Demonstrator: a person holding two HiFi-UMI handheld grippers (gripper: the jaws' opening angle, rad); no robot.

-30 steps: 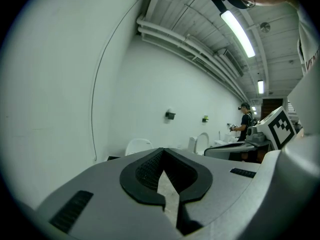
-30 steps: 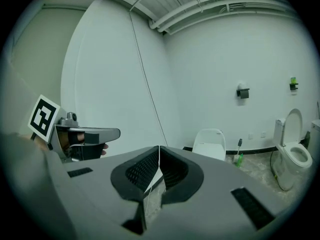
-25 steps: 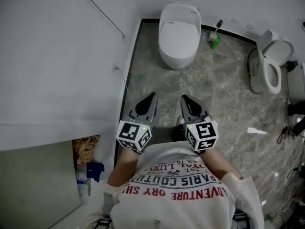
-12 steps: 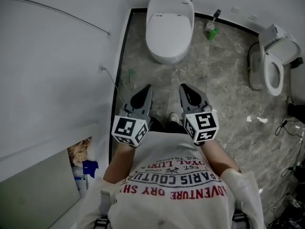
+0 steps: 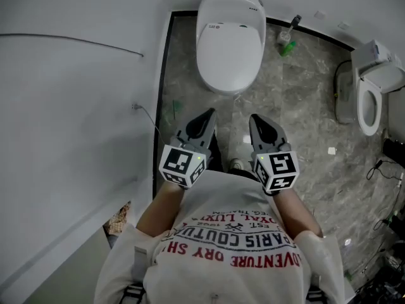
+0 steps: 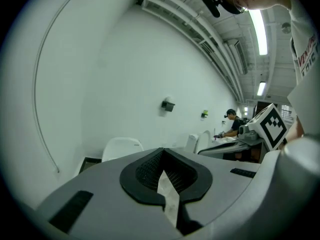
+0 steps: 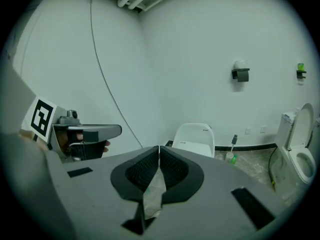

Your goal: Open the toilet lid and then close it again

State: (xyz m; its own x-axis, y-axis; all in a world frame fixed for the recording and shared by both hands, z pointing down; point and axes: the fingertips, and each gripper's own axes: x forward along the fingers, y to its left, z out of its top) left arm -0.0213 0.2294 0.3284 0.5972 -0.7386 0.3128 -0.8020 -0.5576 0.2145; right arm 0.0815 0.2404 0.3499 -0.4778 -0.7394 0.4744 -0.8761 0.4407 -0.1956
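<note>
A white toilet (image 5: pixel 230 43) with its lid (image 5: pixel 229 50) down stands against the far wall; it also shows in the left gripper view as the toilet (image 6: pixel 121 147) and in the right gripper view as the toilet (image 7: pixel 194 136). My left gripper (image 5: pixel 209 114) is shut and empty, held in front of me, short of the bowl's front. My right gripper (image 5: pixel 256 118) is beside it, also shut with nothing in it. Both point toward the toilet without touching it.
A white wall (image 5: pixel 76 106) runs along the left with a thin cable on it. A toilet brush in a green holder (image 5: pixel 288 40) stands right of the toilet. A second toilet (image 5: pixel 370 94) with its lid up is at the far right. Marble floor (image 5: pixel 304 119) lies between.
Both grippers and I have moved forward toward the toilet, which now looks larger and closer. The jaws stayed shut throughout.
</note>
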